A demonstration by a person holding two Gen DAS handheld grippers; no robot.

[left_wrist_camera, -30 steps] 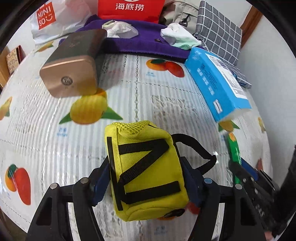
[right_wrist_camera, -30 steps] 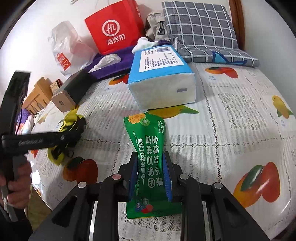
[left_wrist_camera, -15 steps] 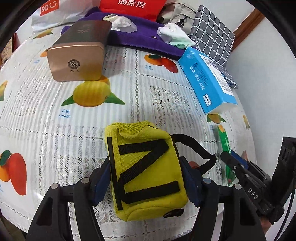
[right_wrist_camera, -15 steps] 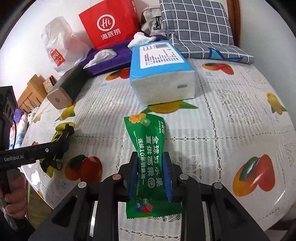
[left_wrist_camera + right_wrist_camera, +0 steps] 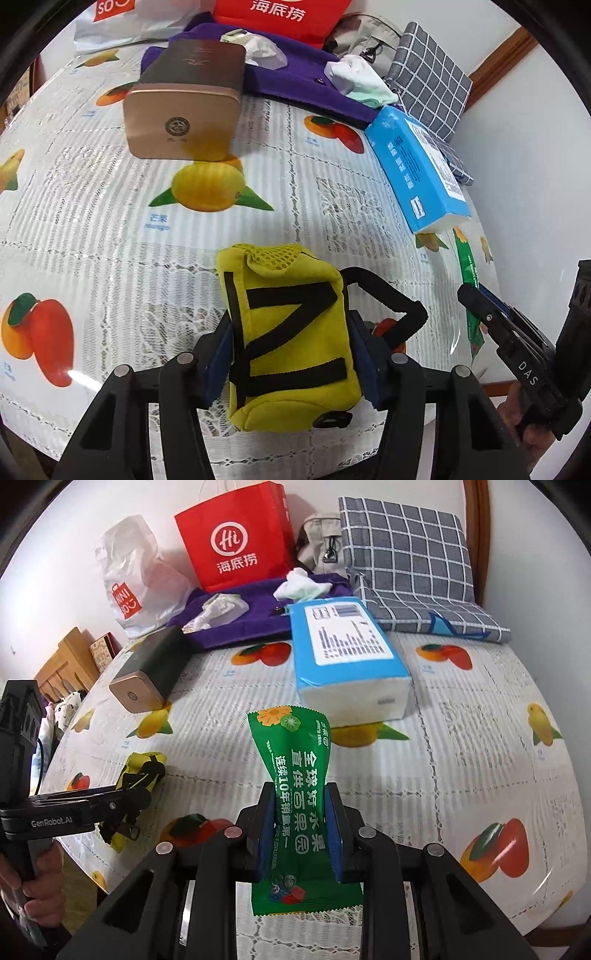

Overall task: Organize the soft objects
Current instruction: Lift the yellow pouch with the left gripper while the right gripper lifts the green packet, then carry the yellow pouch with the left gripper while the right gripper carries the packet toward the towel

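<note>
A yellow pouch [image 5: 291, 332] with black straps lies near the front edge of the fruit-print tablecloth [image 5: 110, 229]. My left gripper [image 5: 291, 334] straddles it, its jaws closing, and the blue pads [image 5: 219, 354] press into its sides. The right wrist view shows the pouch [image 5: 142, 764] under the left gripper [image 5: 125, 801]. My right gripper [image 5: 299, 812] is shut on a green snack packet [image 5: 299, 771], held above the table. The packet [image 5: 467, 266] and the right gripper [image 5: 476, 295] also appear at the right of the left wrist view.
A blue tissue pack [image 5: 347, 657] lies beyond the packet. A gold-ended box [image 5: 181, 122] sits beyond the pouch. Against the wall are a purple cloth [image 5: 258, 616], a red paper bag [image 5: 236, 539], a white plastic bag [image 5: 136, 583] and a grey checked cushion [image 5: 406, 546].
The left jaws have drawn in on the yellow pouch, squeezing it narrower, and the left gripper has shifted across the table. The right gripper has risen with the green packet.
</note>
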